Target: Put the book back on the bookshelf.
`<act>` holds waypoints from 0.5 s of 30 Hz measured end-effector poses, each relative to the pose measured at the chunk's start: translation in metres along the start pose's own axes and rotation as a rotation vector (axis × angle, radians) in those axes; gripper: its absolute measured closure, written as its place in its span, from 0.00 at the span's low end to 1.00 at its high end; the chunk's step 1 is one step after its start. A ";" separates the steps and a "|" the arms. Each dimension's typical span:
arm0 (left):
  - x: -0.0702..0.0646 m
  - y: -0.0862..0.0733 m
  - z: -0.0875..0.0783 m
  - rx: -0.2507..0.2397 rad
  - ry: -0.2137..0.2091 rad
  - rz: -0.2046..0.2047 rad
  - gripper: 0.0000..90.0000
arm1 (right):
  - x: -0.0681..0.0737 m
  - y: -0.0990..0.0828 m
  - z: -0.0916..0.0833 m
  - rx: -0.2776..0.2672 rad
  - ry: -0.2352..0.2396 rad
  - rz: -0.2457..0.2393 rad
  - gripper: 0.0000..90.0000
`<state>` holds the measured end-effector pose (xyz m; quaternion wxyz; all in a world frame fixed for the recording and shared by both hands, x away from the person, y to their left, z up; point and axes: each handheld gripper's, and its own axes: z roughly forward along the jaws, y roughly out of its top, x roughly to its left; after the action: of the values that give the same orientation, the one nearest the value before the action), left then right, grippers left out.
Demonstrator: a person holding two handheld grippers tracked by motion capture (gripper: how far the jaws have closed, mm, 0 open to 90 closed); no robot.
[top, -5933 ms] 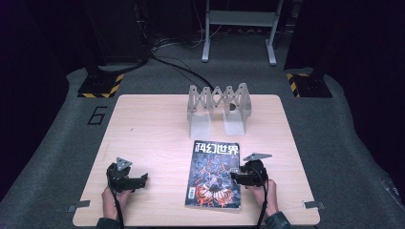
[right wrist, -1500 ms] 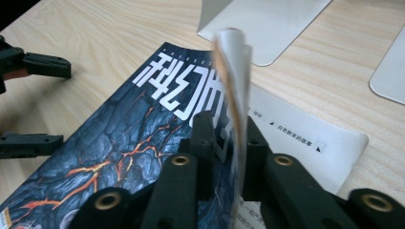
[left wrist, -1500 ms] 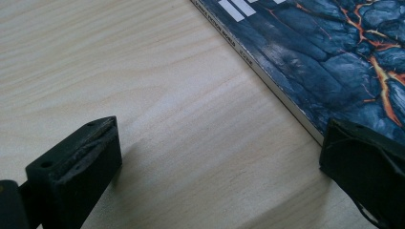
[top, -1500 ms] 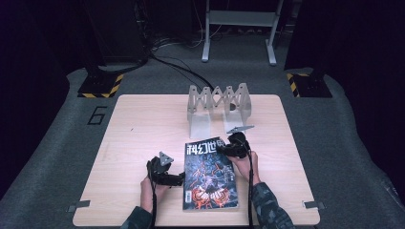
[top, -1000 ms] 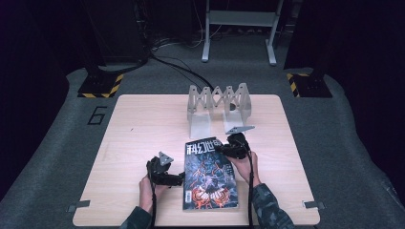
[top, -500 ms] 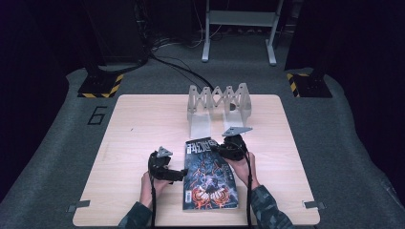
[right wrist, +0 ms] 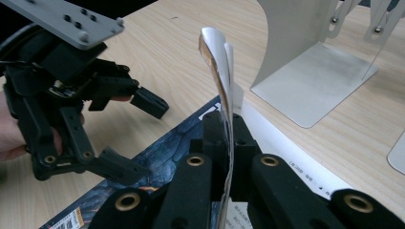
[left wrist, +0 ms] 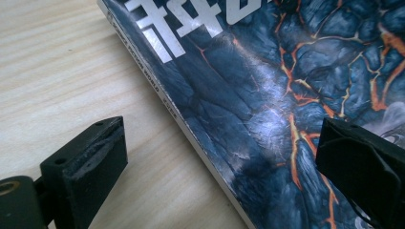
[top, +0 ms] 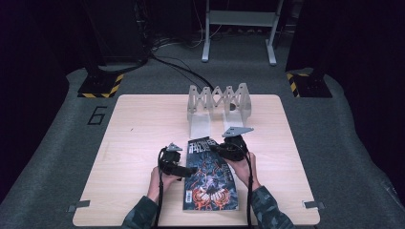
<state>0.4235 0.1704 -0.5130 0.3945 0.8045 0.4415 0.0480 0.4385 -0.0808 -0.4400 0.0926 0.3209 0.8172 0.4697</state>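
Right gripper view: the magazine's cover is pinched and lifted by the closed right gripper, the left gripper is held wide open, holding nothing, beside the spine, while the magazine is left unopened on the tabletop.

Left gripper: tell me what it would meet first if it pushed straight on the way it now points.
Probably the magazine. The left gripper has its open jaws astride the magazine's spine edge, one over the table, one over the cover. Depth is unclear, but that edge lies first in line.
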 end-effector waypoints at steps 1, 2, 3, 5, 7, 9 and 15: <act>0.000 0.000 0.002 -0.007 0.005 -0.003 0.05 | 0.000 0.000 0.000 0.000 0.000 0.000 0.99; 0.001 0.000 0.002 0.003 -0.015 -0.013 0.05 | 0.001 0.000 -0.001 -0.005 0.000 -0.002 0.99; 0.002 0.001 0.003 0.011 -0.027 -0.010 0.06 | 0.002 0.001 -0.002 -0.009 -0.002 -0.010 0.99; 0.001 0.001 0.005 0.003 -0.035 -0.016 0.07 | 0.003 0.001 -0.005 -0.018 -0.003 -0.011 0.99; 0.000 0.002 0.007 0.009 -0.037 -0.009 0.08 | 0.005 0.002 -0.008 -0.025 -0.004 -0.012 0.99; -0.004 0.004 0.009 0.022 -0.033 0.021 0.10 | 0.005 0.002 -0.010 -0.035 -0.003 -0.023 0.99; -0.010 0.006 0.013 0.021 -0.048 0.040 0.17 | 0.005 0.001 -0.011 -0.041 -0.009 -0.030 0.99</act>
<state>0.4265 0.1533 -0.5148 0.3954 0.8182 0.4161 0.0319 0.4298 -0.0848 -0.4328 0.1098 0.3086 0.8116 0.4836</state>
